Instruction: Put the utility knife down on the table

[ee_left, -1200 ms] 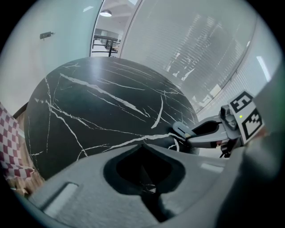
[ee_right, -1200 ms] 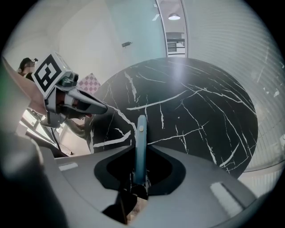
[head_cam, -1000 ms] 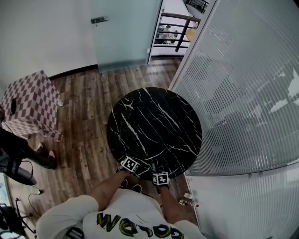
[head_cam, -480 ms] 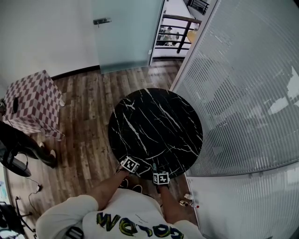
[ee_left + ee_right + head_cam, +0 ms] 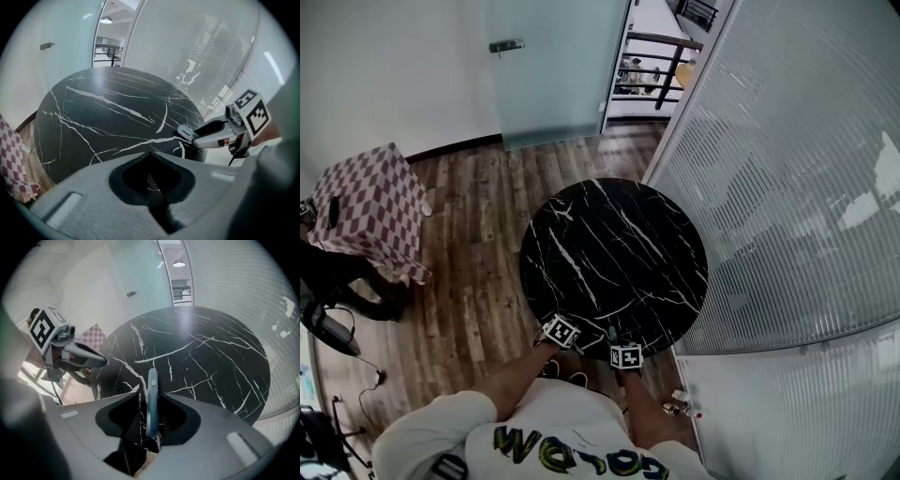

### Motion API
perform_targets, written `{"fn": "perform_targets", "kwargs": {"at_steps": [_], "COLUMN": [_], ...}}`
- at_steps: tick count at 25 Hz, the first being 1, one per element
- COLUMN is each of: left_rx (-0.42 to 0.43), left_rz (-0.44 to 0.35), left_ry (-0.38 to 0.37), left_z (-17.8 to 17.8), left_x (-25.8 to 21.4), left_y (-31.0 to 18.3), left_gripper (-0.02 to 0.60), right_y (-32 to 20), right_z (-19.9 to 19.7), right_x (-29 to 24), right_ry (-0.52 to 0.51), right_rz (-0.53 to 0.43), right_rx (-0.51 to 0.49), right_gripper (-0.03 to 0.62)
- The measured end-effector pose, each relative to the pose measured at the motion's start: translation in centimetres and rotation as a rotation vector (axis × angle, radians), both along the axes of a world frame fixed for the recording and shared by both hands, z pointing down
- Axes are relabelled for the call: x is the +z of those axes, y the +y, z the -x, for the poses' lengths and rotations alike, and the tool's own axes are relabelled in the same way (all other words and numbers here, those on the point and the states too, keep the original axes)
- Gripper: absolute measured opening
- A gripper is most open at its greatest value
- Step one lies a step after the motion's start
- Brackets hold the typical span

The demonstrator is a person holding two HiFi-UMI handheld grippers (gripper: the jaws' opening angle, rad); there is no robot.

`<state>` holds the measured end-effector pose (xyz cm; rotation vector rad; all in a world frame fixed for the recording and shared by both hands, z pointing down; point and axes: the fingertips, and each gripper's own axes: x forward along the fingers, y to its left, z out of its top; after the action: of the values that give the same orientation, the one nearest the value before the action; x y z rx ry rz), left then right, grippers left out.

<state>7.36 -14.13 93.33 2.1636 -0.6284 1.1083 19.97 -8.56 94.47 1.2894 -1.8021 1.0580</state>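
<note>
utility knife point(image 5: 152, 380) stands on its thin edge between the jaws of the right gripper point(image 5: 150, 397), low over the black marble table point(image 5: 211, 362) at its 6 o'clock rim in the head view. those jaws have just been opening and now stand spread, seemingly off the knife. the release looks nearly done, with only the pull-away left. left gripper point(image 5: 150, 154) is pressed together, empty.

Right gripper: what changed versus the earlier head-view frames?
The right gripper has just been opening its jaws. The utility knife stands between them with gaps on both sides, so it is let go. Unchanged: both grippers stay at the near rim of the table, and the left gripper is shut and empty.
</note>
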Motion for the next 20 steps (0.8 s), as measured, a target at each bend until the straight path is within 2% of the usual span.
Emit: {"fn": "perform_targets", "kwargs": {"at_steps": [6, 13, 20], "left_rx": [-0.002, 0.008, 0.031], "left_rz": [-0.019, -0.027, -0.083], "left_ry": [0.023, 0.012, 0.111], "left_z": [-0.2, 0.3, -0.8], "left_x": [-1.1, -0.6, -3.3], "left_y": [0.0, 0.2, 0.5], "left_gripper": [0.002, 0.0, 0.0], "right_y": [-0.4, -0.6, -1.3], "right_z": [-0.1, -0.3, -0.4], "right_x": [-0.4, -1.3, -3.6], "right_ry": [0.009, 0.005, -0.022], "right_rz": [-0.027, -0.046, -0.128], "right_rx": [0.005, 0.016, 0.03], "right_gripper": [0.16, 0.163, 0.167]}}
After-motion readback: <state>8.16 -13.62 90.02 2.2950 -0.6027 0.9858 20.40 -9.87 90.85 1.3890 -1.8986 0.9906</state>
